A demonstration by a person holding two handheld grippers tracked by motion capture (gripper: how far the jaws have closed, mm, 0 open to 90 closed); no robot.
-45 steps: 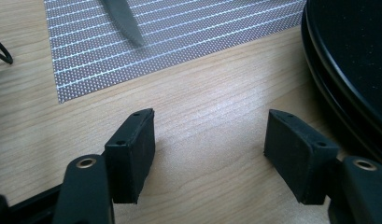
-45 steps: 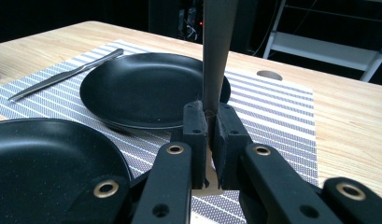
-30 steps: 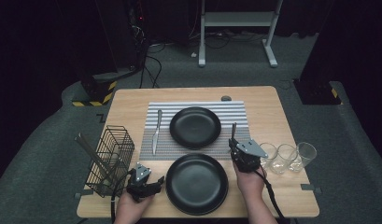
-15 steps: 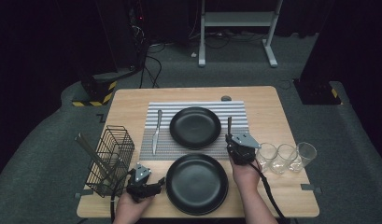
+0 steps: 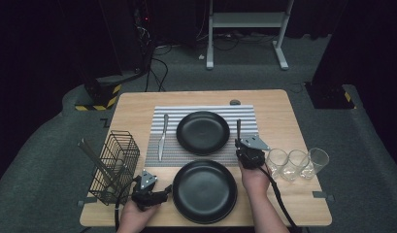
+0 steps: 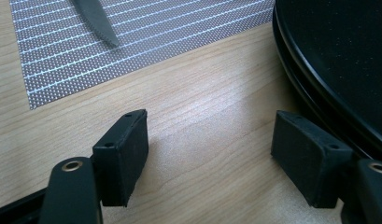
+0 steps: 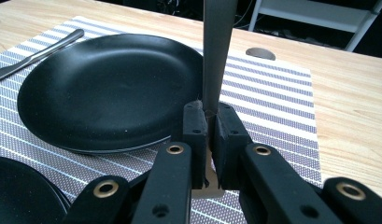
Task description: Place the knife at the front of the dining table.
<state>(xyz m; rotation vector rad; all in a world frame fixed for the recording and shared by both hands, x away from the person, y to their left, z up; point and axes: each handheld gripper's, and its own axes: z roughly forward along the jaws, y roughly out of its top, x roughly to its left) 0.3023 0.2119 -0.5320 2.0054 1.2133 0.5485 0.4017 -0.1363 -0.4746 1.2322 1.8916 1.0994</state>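
My right gripper (image 5: 239, 142) (image 7: 207, 114) is shut on the flat grey handle of a piece of cutlery (image 7: 216, 51) (image 5: 238, 127); its working end is hidden. It hovers over the right part of the striped placemat (image 5: 244, 114), just right of the far black plate (image 5: 202, 132) (image 7: 109, 88). A knife (image 5: 162, 136) (image 6: 95, 18) lies on the mat's left side. The near black plate (image 5: 204, 190) (image 6: 338, 60) sits on bare wood. Left of it my left gripper (image 5: 167, 191) (image 6: 209, 135) rests low over the table, open, with nothing between its jaws.
A black wire basket (image 5: 113, 167) holding cutlery stands at the front left. Three clear glasses (image 5: 295, 162) stand in a row at the right, close to my right hand. The wooden table (image 5: 293, 121) ends just behind the mat.
My right gripper has shifted a little to the left with the cutlery, away from the glasses and toward the far plate's right edge. The left gripper has stayed put.
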